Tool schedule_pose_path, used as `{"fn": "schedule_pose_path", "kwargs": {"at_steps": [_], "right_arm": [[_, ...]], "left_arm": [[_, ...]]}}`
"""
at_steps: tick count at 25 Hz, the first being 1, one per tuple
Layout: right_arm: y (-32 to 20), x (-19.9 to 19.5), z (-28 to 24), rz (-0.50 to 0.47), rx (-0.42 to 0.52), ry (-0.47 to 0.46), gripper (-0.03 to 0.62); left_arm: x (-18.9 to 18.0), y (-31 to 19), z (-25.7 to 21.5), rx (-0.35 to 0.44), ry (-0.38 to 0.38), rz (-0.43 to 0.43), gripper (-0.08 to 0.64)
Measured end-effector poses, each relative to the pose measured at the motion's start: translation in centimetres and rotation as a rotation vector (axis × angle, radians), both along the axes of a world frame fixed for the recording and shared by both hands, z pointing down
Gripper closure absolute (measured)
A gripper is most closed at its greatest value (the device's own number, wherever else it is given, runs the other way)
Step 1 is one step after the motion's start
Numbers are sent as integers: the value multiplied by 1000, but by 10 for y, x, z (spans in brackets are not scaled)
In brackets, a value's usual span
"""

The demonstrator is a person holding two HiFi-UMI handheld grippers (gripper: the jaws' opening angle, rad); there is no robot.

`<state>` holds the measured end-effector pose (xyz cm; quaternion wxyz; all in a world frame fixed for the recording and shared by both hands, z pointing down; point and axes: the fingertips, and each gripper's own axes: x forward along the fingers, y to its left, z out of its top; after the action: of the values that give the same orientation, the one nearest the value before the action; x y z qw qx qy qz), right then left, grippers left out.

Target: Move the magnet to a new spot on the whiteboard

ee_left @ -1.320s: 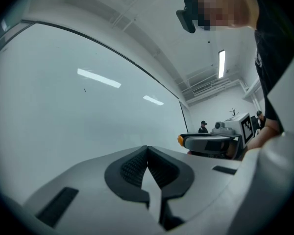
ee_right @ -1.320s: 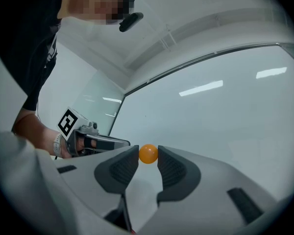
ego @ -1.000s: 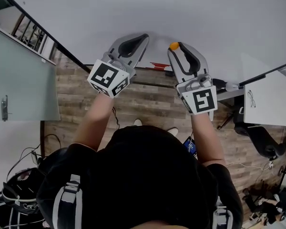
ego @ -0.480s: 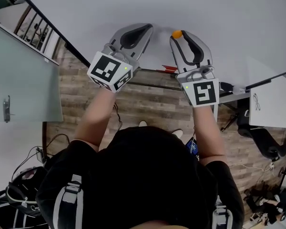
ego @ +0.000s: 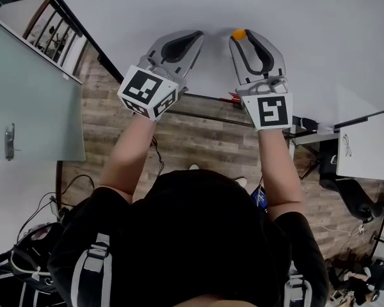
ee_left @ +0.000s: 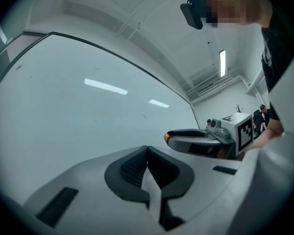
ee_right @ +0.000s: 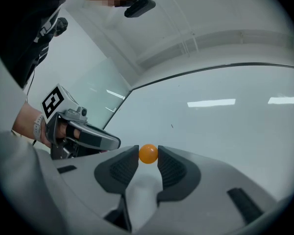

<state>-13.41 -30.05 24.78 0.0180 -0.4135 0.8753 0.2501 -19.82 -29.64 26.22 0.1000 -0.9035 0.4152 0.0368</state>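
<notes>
the right gripper [ee_right: 148, 154] has its jaws closed on the little orange magnet [ego: 239, 34]. the magnet sits right at the tips, with one pad on each side. it is up by the white whiteboard [ego: 320, 24], but i cannot tell if it touches the board. the left gripper [ee_left: 147, 150] is just beside the right one. its jaws are shut tight together with nothing in them. both grippers point at the whiteboard. each one has a cube with black and white squares on it. the person's bare arms reach out from a black shirt [ego: 192, 235], and a wooden floor [ego: 198, 136] shows below.
</notes>
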Motion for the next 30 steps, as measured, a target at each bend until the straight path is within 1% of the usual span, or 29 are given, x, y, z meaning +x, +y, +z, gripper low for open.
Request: {"fn": "schedule_pose_path", "kwargs": {"at_steps": [2, 5, 8, 11, 17, 21, 24, 28, 30], "right_arm": [[-11, -10, 3, 12, 15, 19, 474], [-20, -23, 1, 48, 71, 71, 474], [-28, -24, -4, 96, 115, 123, 474], [-29, -19, -11, 118, 135, 147, 474], [-32, -27, -5, 136, 148, 166, 474], [-33, -31, 0, 167, 170, 198, 474], [-38, -36, 7, 206, 192, 234, 474], [-32, -37, 7, 282, 267, 298, 472], [-34, -37, 11, 308, 282, 328, 472]], "left_arm": [[-9, -7, 6, -13, -5, -7, 555], [-20, -12, 9, -29, -5, -16, 555], [-19, -15, 5, -32, -7, -26, 555], [-10, -14, -4, -32, -7, -32, 555], [-16, -16, -1, -28, -9, -41, 555], [-20, -20, 4, -31, -10, -41, 555], [-25, -25, 10, -34, -8, -38, 555], [-23, -17, 9, -20, 1, -40, 555], [-23, -17, 10, -14, 7, -41, 555]]}}
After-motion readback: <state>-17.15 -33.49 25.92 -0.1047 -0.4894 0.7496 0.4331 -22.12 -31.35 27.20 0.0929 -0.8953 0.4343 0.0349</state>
